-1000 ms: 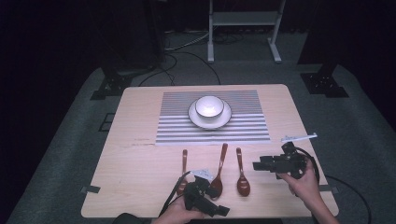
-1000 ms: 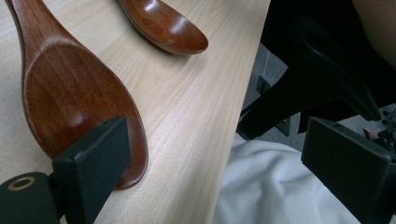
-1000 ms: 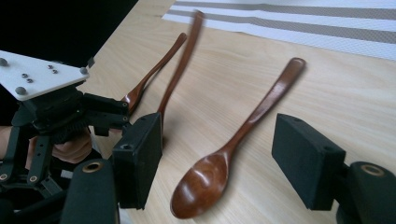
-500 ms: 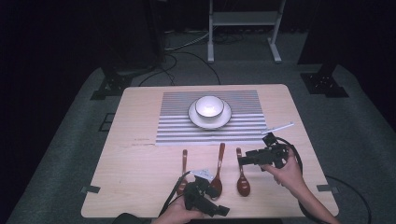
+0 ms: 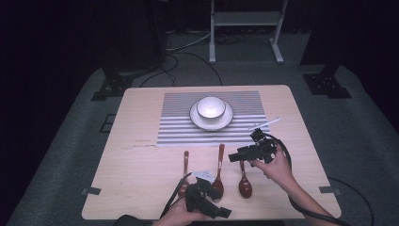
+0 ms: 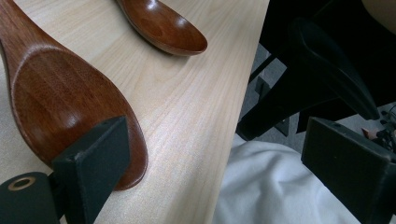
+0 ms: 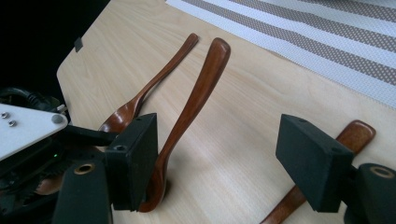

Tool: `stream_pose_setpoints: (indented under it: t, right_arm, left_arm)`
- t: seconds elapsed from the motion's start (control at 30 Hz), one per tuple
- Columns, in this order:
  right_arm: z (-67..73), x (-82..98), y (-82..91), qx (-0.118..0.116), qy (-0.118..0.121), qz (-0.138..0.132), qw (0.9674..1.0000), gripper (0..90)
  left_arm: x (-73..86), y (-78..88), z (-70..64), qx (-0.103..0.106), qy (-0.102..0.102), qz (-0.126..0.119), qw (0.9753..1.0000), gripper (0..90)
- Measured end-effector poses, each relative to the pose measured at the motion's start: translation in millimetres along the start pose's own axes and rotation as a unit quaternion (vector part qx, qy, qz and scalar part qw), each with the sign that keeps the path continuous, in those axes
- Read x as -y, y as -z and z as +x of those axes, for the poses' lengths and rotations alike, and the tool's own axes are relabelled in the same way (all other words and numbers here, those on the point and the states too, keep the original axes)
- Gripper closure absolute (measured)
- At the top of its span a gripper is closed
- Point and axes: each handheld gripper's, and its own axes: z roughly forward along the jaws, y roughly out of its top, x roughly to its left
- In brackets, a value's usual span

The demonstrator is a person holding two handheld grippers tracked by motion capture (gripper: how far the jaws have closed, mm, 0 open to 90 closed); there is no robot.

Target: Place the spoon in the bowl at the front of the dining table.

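At the light wooden table's near edge, the left gripper hovers with jaws apart beside the middle dark brown wooden spoon's bowl. Right of it, the right gripper hangs jaws apart over the right wooden spoon. Farther off, a white bowl sits on a striped placemat

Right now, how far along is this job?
Done: the white round bowl sits on its white plate on the striped placemat. In hand: nothing; the right claw hangs open over the rightmost brown wooden spoon, the left claw open by the middle spoon. Left: these and the leftmost spoon lie on the table, none lifted.
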Motion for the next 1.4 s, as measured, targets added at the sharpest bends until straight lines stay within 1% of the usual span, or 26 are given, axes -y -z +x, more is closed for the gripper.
stream_pose_setpoints:
  t: [0.3, 0.5, 0.73, 0.83, 0.9, 1.07, 1.13, 1.27, 1.4]
  right_arm:
    - [7.0, -14.2, -16.4, 0.008, 0.016, 0.017, 0.9997, 30.3]
    - [10.0, -21.3, -23.6, 0.012, 0.022, 0.021, 0.9995, 32.8]
    - [13.1, -30.8, -32.4, 0.018, 0.029, 0.025, 0.9991, 40.6]
    - [14.1, -32.6, -35.9, 0.022, 0.029, 0.029, 0.9989, 45.9]
    - [14.3, -33.6, -37.3, 0.025, 0.028, 0.028, 0.9989, 51.3]
    - [13.0, -35.4, -40.3, 0.029, 0.022, 0.033, 0.9988, 59.1]
    - [12.5, -35.8, -41.0, 0.028, 0.021, 0.034, 0.9988, 62.8]
    - [11.3, -36.7, -41.7, 0.025, 0.015, 0.035, 0.9990, 65.9]
    - [8.4, -37.6, -43.4, 0.016, 0.008, 0.032, 0.9993, 68.9]
  left_arm:
    - [0.0, 0.0, -0.1, 0.000, -0.001, 0.000, 1.0000, 6.9]
    - [0.0, -0.1, -0.2, 0.000, 0.001, -0.001, 1.0000, 6.9]
    - [0.0, 0.0, -0.1, 0.000, -0.001, 0.000, 1.0000, 6.9]
    - [0.0, 0.0, -0.1, 0.000, -0.002, 0.000, 1.0000, 6.9]
    - [0.0, -0.1, -0.1, 0.000, -0.002, 0.000, 1.0000, 6.9]
    - [0.0, -0.1, 0.0, 0.000, -0.001, 0.000, 1.0000, 6.9]
    - [0.0, -0.1, 0.1, 0.000, -0.001, 0.000, 1.0000, 6.9]
    - [-0.1, -0.1, 0.0, 0.001, 0.000, 0.000, 1.0000, 6.9]
    - [-0.1, 0.2, 0.3, 0.001, -0.001, 0.000, 1.0000, 6.9]
